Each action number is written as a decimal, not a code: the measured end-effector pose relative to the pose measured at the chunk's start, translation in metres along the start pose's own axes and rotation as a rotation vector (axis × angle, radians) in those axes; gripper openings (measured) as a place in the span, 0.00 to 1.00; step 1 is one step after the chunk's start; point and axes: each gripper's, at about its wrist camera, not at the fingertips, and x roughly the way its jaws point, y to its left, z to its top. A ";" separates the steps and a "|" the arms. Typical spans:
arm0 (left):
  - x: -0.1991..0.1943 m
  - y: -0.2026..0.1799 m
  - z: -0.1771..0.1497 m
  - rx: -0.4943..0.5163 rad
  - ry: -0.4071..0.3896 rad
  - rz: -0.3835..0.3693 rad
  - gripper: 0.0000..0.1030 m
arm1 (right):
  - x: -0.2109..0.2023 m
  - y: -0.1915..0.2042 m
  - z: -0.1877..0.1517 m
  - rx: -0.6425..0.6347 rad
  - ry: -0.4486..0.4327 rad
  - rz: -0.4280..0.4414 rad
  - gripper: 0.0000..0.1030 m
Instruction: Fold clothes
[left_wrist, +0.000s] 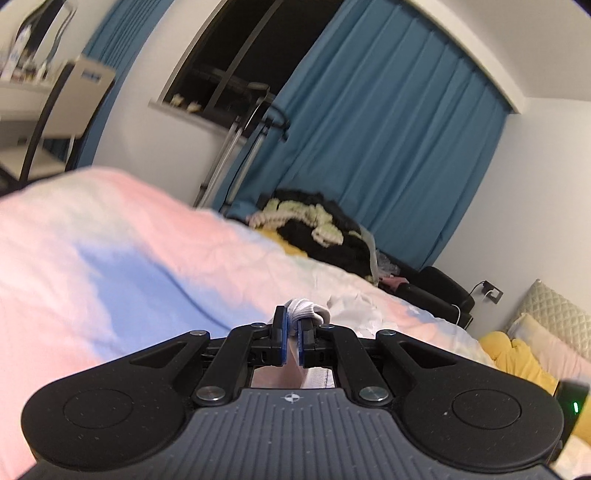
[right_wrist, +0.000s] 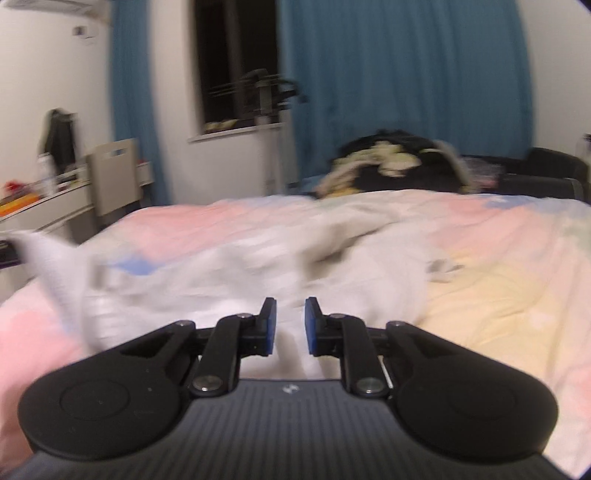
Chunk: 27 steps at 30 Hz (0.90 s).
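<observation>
My left hand-held gripper (left_wrist: 291, 334) pinches the limp white garment (left_wrist: 303, 310); right hand-held gripper (right_wrist: 290, 325) spread, garment ahead; I'd grab a hem.

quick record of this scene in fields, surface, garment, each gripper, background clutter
surface: bed with a pastel pink, blue and yellow cover
garment: white garment, crumpled on the cover, blurred
left gripper: shut on a bunched edge of white fabric
right gripper: jaws apart, low over the white garment; pads not visibly pressing it
background: dark clothes pile at the far side of the bed, blue curtains, dark window
fold progress: none visible yet
</observation>
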 end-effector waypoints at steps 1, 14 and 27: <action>0.000 0.002 0.000 -0.015 0.009 -0.001 0.06 | -0.001 0.014 -0.001 -0.034 -0.005 0.040 0.19; 0.017 0.005 -0.004 -0.008 0.009 0.032 0.07 | 0.038 0.110 -0.053 -0.295 0.163 0.165 0.50; 0.028 -0.001 -0.016 0.073 0.043 0.119 0.07 | 0.008 0.044 0.002 -0.072 0.071 0.198 0.02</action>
